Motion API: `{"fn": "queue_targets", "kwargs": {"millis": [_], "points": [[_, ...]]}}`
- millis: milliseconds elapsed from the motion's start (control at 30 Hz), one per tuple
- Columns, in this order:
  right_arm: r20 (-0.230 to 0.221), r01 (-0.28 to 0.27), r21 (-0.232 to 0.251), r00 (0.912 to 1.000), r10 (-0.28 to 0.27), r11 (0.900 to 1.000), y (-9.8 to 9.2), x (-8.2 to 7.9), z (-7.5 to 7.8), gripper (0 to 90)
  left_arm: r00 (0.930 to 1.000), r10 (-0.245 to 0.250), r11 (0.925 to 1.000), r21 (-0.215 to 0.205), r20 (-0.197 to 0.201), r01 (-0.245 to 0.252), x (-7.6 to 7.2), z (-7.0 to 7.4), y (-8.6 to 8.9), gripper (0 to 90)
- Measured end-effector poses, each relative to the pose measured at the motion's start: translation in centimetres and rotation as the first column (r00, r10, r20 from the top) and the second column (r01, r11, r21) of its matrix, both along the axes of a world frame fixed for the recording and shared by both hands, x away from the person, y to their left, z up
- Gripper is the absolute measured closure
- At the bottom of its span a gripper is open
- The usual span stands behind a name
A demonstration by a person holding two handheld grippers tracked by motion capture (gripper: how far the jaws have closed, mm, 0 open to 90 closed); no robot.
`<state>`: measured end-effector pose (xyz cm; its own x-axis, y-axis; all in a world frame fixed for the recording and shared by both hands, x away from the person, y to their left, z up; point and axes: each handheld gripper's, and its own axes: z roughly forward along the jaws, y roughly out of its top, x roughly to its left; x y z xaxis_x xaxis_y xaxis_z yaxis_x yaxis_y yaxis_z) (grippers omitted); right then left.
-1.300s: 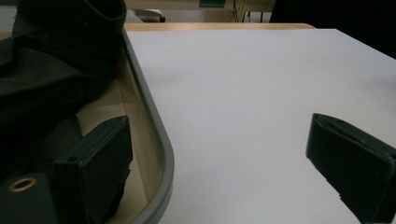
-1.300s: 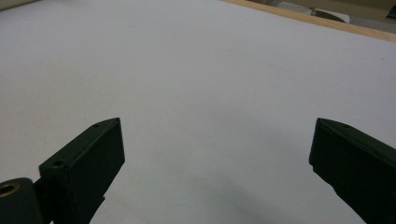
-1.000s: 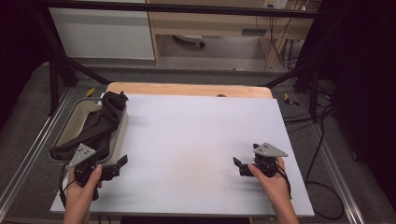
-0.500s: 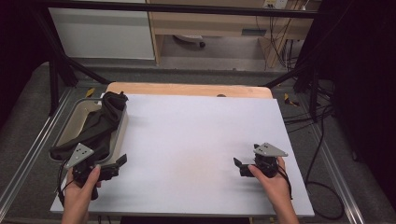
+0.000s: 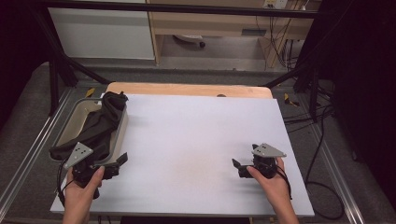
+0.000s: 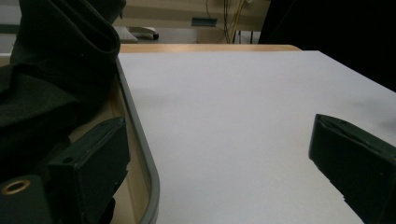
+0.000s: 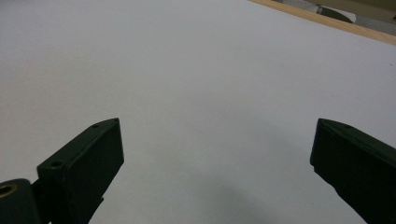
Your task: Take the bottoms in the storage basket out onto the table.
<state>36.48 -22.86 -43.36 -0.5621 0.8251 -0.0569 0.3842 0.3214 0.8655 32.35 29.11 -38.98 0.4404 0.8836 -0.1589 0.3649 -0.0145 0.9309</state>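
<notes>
**Left gripper edges toward the tray**

The left gripper (image 5: 114, 163), jaws spread wide and empty, has shifted slightly toward the tray (image 5: 119, 135) corner; one jaw sits over the rim. The dark cloth (image 5: 100, 123) lies heaped in the tray, draped over its edge. The right gripper (image 5: 240, 167) stays put, jaws apart, on the white table (image 5: 196, 140).

A white worktop (image 5: 196, 140) on a pale wooden board (image 5: 187, 88) stands in a dim room, framed by black metal struts (image 5: 60, 70). Beyond its far edge, ahead of the tools, are a white cabinet (image 5: 102, 28) and a light wooden shelf unit (image 5: 210, 23) with hanging cables (image 5: 275, 37). Grey carpet (image 5: 28, 116) covers the floor on both sides, and a black cable (image 5: 322, 191) loops at right
</notes>
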Motion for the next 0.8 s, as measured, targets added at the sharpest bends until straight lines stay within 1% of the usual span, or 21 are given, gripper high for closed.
{"fn": "queue_targets", "kwargs": {"millis": [67,133,200,267,300,333,367,400,433,467,500,533,567,600,667,700,733,767,800], "points": [[-0.002,-0.006,-0.007,1.0000,0.006,1.000,0.1,0.0,0.0,3.5,0.9990,0.043,0.9990,0.015,0.013,-0.043,0.0,0.1,0.2,4.6],[-0.003,-0.010,-0.009,0.9999,0.010,1.000,0.1,0.1,0.0,3.5,0.9971,0.072,0.9973,0.011,0.024,-0.072,0.2,0.4,0.4,5.4],[-0.002,-0.013,-0.005,0.9999,0.013,1.000,0.1,0.0,0.0,3.5,0.9968,0.075,0.9972,0.008,0.029,-0.075,0.4,0.8,0.5,5.4],[-0.010,-0.008,0.005,0.9999,0.008,1.000,0.1,-0.1,0.0,3.5,0.9970,0.068,0.9976,-0.014,0.037,-0.067,0.6,1.4,0.7,4.6],[-0.010,-0.008,0.005,0.9999,0.008,1.000,0.1,-0.1,0.0,3.5,0.9971,0.065,0.9978,-0.017,0.039,-0.064,0.7,1.7,0.8,4.6],[-0.005,-0.009,0.004,0.9999,0.009,1.000,0.1,-0.2,0.0,3.5,0.9970,0.069,0.9976,-0.012,0.036,-0.068,0.9,2.1,0.8,4.8],[-0.003,-0.010,0.005,0.9999,0.010,1.000,0.1,-0.2,0.1,3.5,0.9973,0.069,0.9976,0.001,0.028,-0.069,1.1,2.4,0.8,5.2],[-0.003,-0.013,0.004,0.9999,0.013,1.000,0.1,-0.1,0.1,3.5,0.9974,0.068,0.9976,0.013,0.022,-0.069,1.3,2.8,0.9,7.9],[-0.003,-0.013,0.004,0.9999,0.013,1.000,0.1,-0.1,0.1,3.5,0.9976,0.067,0.9974,0.027,0.016,-0.067,1.5,3.4,1.0,7.9],[-0.005,-0.012,-0.001,0.9999,0.012,1.000,0.1,-0.1,0.1,3.5,0.9971,0.072,0.9954,0.061,0.022,-0.074,2.0,4.7,1.2,15.8],[-0.005,-0.012,-0.001,0.9999,0.012,1.000,0.1,-0.1,0.1,3.5,0.9971,0.072,0.9954,0.061,0.022,-0.074,2.0,4.7,1.2,12.2],[-0.006,-0.011,0.001,0.9999,0.011,1.000,0.1,-0.1,0.1,3.5,0.9974,0.070,0.9941,0.081,0.019,-0.071,2.2,5.3,1.3,12.2],[-0.006,-0.013,0.003,0.9999,0.013,1.000,0.1,-0.1,0.1,3.5,0.9975,0.070,0.9929,0.096,0.012,-0.071,2.5,5.9,1.5,8.6],[-0.004,-0.014,0.001,0.9999,0.014,1.000,0.1,-0.1,0.1,3.5,0.9977,0.067,0.9920,0.107,0.004,-0.067,2.9,6.3,1.7,7.8],[-0.007,-0.015,0.002,0.9999,0.015,1.000,0.3,0.0,0.1,3.5,0.9978,0.066,0.9931,0.098,-0.010,-0.064,3.5,6.9,2.1,7.5],[-0.007,-0.015,0.000,0.9999,0.015,1.000,0.3,0.0,0.1,3.5,0.9977,0.067,0.9929,0.100,-0.014,-0.065,3.8,7.1,2.3,6.9],[-0.008,-0.017,0.002,0.9998,0.017,1.000,0.4,0.0,0.1,3.5,0.9972,0.071,0.9921,0.106,-0.026,-0.067,4.3,7.3,2.8,5.7],[-0.007,-0.019,0.001,0.9998,0.019,1.000,0.4,0.1,0.0,3.5,0.9972,0.071,0.9921,0.106,-0.026,-0.067,4.3,7.3,2.8,5.7],[-0.009,-0.016,-0.001,0.9998,0.016,1.000,0.3,0.1,0.0,3.6,0.9965,0.072,0.9929,0.099,-0.044,-0.067,4.9,7.3,3.2,5.5]]}}
